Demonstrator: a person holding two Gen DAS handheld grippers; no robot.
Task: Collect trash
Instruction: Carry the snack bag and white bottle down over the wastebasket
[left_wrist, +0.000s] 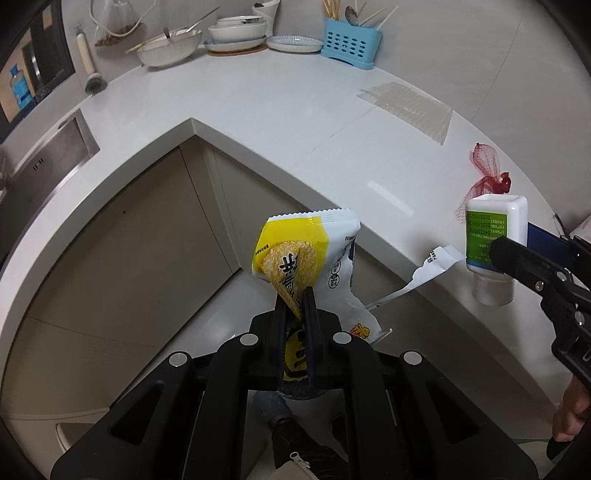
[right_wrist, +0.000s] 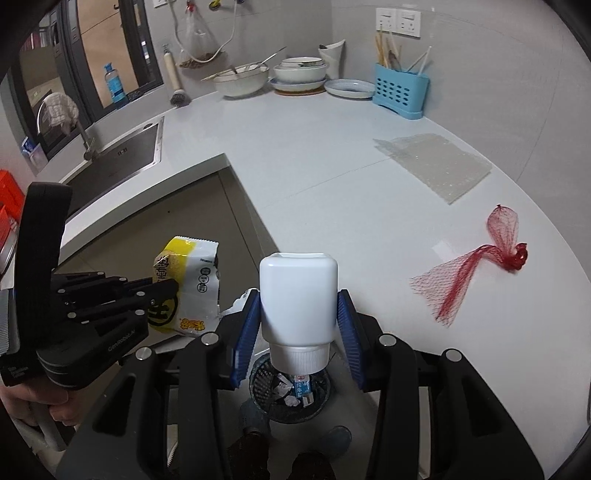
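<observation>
Black jaws of the left gripper (left_wrist: 295, 306) are pressed together on a yellow-and-white snack wrapper (left_wrist: 306, 254), which sticks up crumpled from between them, off the counter's edge and over the floor. Blue-padded jaws of the right gripper (right_wrist: 299, 325) stand partly spread, pinching a white plastic bottle (right_wrist: 298, 299) by its sides, cap toward the camera and base pointing away. Directly below that bottle, on the floor, sits a dark mesh waste bin (right_wrist: 290, 391) with scraps of paper and packaging already in it. A hand (right_wrist: 33, 402) grips the left tool's handle at the lower left of the right wrist view.

Further out, a red mesh net bag (right_wrist: 480, 266) lies flat on the white counter (right_wrist: 314, 177), with a sheet of clear bubble wrap (right_wrist: 436, 166) beyond it. A blue cutlery holder (right_wrist: 400, 92), stacked bowls (right_wrist: 301, 72) and a plate (right_wrist: 349, 88) line the back wall, and a steel sink (right_wrist: 125, 155) is set into the counter at left.
</observation>
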